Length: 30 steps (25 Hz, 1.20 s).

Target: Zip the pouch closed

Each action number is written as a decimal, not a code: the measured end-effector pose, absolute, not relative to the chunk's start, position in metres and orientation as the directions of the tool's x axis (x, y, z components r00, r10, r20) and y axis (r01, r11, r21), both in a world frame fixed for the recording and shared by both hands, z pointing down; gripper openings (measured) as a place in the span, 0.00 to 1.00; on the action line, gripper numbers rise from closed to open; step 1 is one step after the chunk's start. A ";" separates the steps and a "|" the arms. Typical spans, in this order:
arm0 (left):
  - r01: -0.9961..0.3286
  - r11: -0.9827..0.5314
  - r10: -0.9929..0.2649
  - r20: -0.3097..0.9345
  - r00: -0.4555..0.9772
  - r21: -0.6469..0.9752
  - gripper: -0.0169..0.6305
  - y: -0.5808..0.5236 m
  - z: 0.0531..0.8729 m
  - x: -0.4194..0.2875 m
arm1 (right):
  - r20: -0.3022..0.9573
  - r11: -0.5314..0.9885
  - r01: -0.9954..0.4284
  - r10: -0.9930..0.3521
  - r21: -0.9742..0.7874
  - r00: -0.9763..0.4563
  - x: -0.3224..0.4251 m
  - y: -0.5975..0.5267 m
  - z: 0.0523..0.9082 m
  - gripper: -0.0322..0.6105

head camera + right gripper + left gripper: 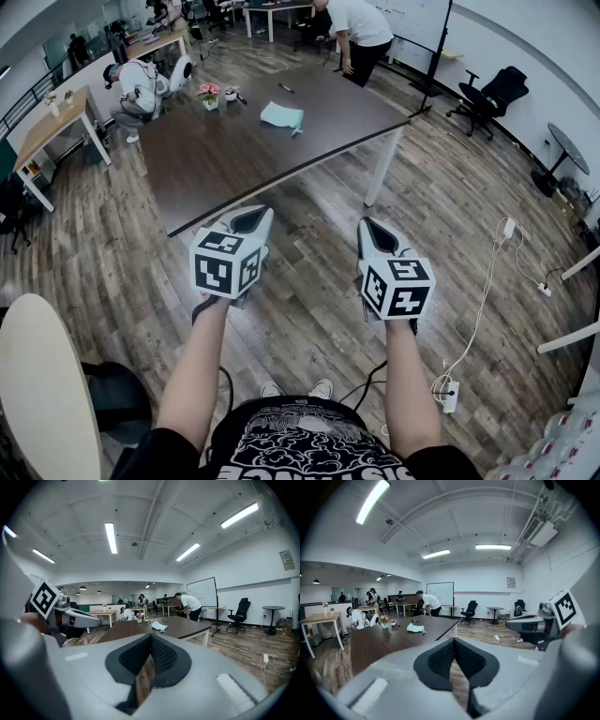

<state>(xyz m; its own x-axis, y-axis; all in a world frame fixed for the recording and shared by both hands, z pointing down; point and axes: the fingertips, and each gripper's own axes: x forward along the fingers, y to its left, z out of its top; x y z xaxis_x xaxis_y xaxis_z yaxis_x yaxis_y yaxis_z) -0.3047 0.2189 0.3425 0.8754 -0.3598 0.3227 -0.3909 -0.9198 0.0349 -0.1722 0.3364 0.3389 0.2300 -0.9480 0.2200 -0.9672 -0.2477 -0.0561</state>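
Pouch [415, 628] on table [384, 644], left gripper [454, 640] jaws together

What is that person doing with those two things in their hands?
A person stands a little way back from the dark table, holding a tool in each hand. The left tool and the right tool are both shut and empty, pointing toward the table. The pale blue pouch lies out on the table with nothing touching it, so the zipping has not begun.
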 end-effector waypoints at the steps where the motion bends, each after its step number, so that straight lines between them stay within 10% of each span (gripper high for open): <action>1: -0.391 -0.920 -0.358 0.324 0.875 0.039 0.03 0.219 0.344 -0.303 | 0.220 -0.248 -0.967 -0.948 -0.057 0.230 -0.171 0.337 0.340 0.05; 30: -0.412 -0.909 -0.365 0.357 0.860 0.065 0.24 0.242 0.350 -0.231 | 0.267 -0.132 -0.981 -0.960 -0.143 0.090 -0.114 0.350 0.357 0.33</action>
